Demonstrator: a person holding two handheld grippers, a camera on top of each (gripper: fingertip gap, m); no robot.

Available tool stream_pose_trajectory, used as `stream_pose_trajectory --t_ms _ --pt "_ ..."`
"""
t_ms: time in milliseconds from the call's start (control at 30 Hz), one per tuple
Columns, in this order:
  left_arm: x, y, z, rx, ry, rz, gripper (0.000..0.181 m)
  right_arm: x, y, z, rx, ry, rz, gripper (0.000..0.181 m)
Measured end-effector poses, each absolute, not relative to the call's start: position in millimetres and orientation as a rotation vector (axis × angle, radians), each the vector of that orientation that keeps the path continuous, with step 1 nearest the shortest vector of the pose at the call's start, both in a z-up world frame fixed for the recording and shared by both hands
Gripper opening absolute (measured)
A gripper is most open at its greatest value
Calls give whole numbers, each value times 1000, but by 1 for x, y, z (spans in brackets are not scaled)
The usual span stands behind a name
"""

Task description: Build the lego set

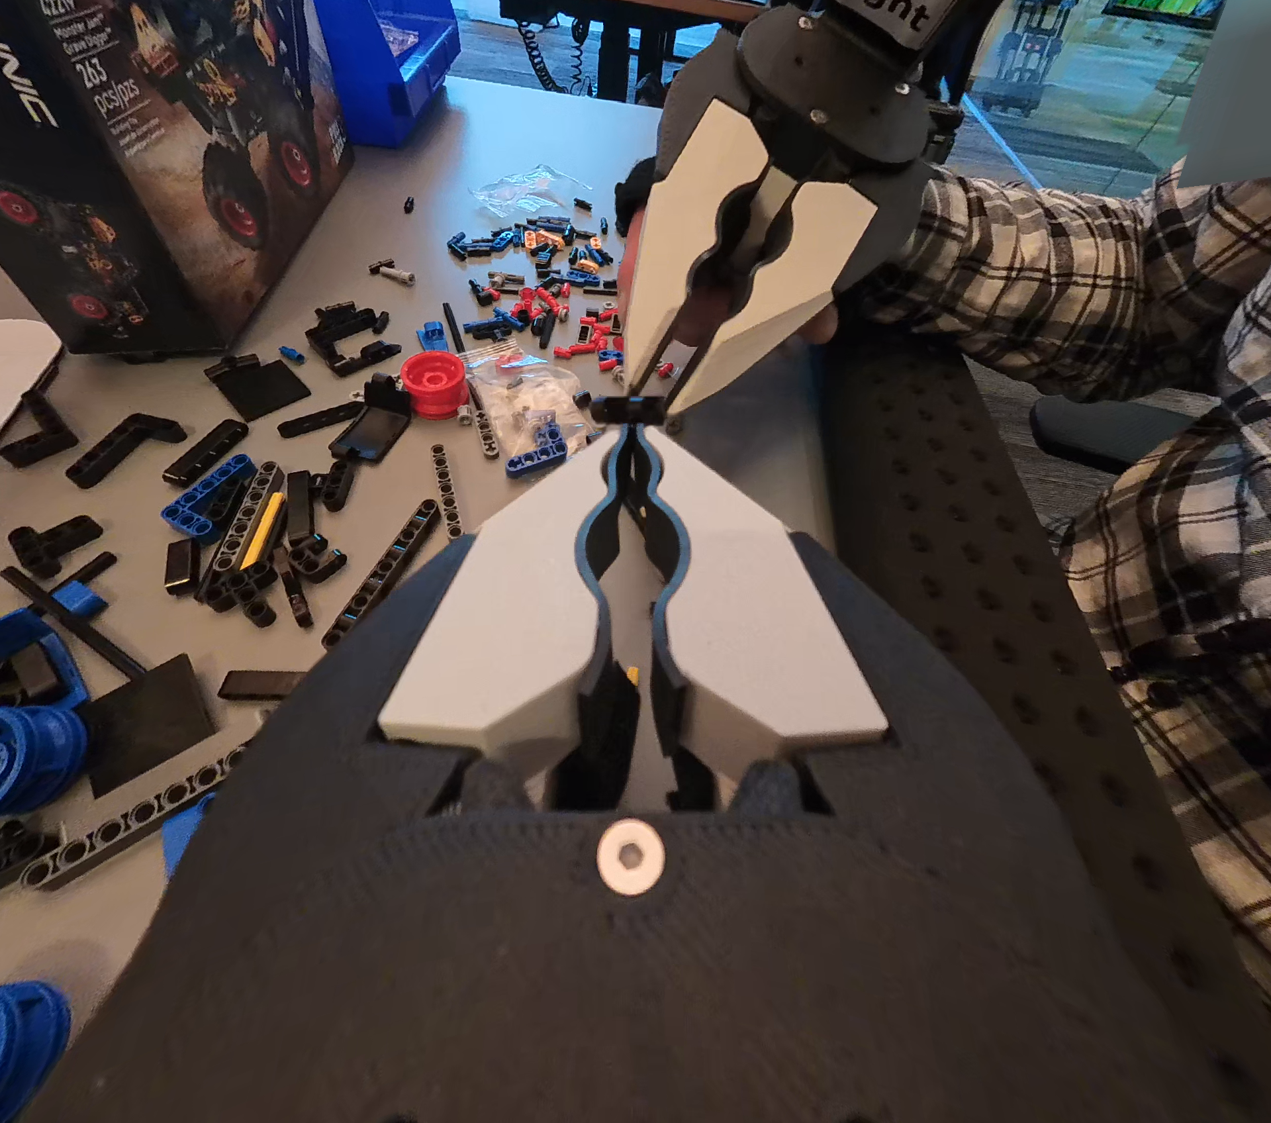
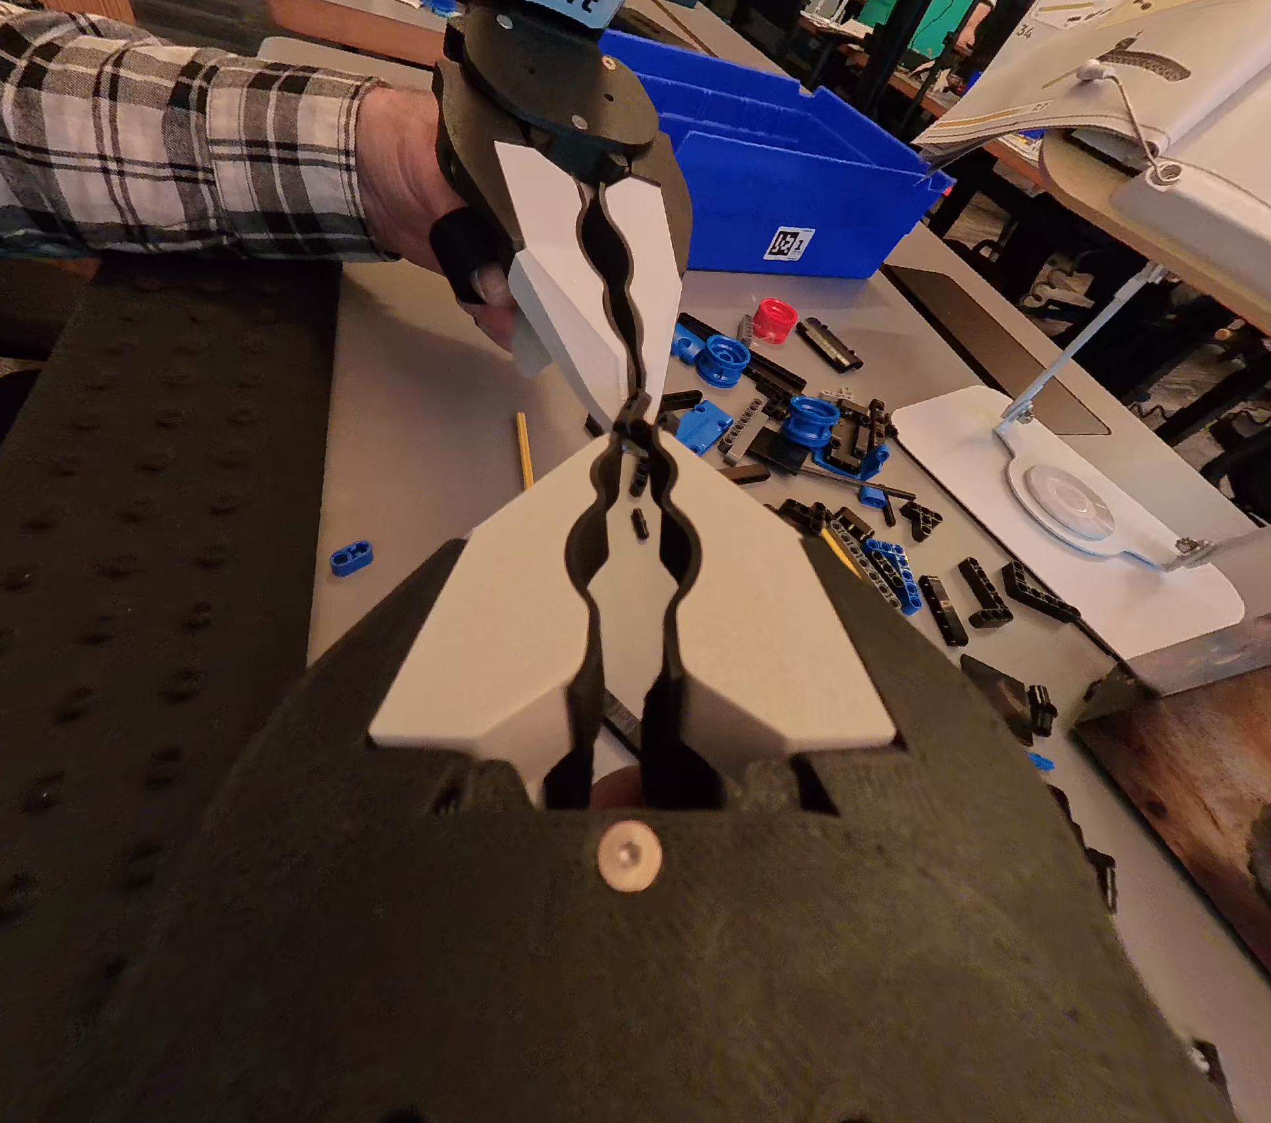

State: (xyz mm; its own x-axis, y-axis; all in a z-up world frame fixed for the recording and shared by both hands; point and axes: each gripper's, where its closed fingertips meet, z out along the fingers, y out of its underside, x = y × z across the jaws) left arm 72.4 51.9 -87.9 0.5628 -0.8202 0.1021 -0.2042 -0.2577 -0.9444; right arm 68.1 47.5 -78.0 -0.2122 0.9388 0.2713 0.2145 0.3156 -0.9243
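A small black lego piece (image 1: 627,409) hangs in the air above the grey table (image 1: 536,140), pinched from two sides. My left gripper (image 1: 629,431) comes from below in the left wrist view and is shut on it. My right gripper (image 1: 650,398) comes down from above and is shut on the same piece, tip to tip with the left. In the right wrist view the piece (image 2: 636,417) sits between my right gripper (image 2: 636,440) and the left gripper (image 2: 638,398). Whether it is one part or two joined parts is too small to tell.
Loose black, blue and red lego parts (image 1: 275,512) cover the table's left, with a red wheel hub (image 1: 432,383), a plastic bag (image 1: 526,402), the set's box (image 1: 158,92) and a blue bin (image 2: 791,175). A booklet on a white stand (image 2: 1135,58) and a black perforated mat (image 1: 963,505) flank the table.
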Motion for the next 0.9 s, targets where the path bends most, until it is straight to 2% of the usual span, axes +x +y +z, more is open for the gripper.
stream_pose_trajectory --t_ms 467,567,900 --pt "72 53 -90 -1774 845 -729 0 68 49 -80 -1069 -1659 953 5" --pt "75 51 -88 -1761 853 -751 11 69 50 -78 -1075 -1646 972 3" --pt "75 50 -97 -1796 889 -731 6 69 47 -88 -1060 -1701 929 1"
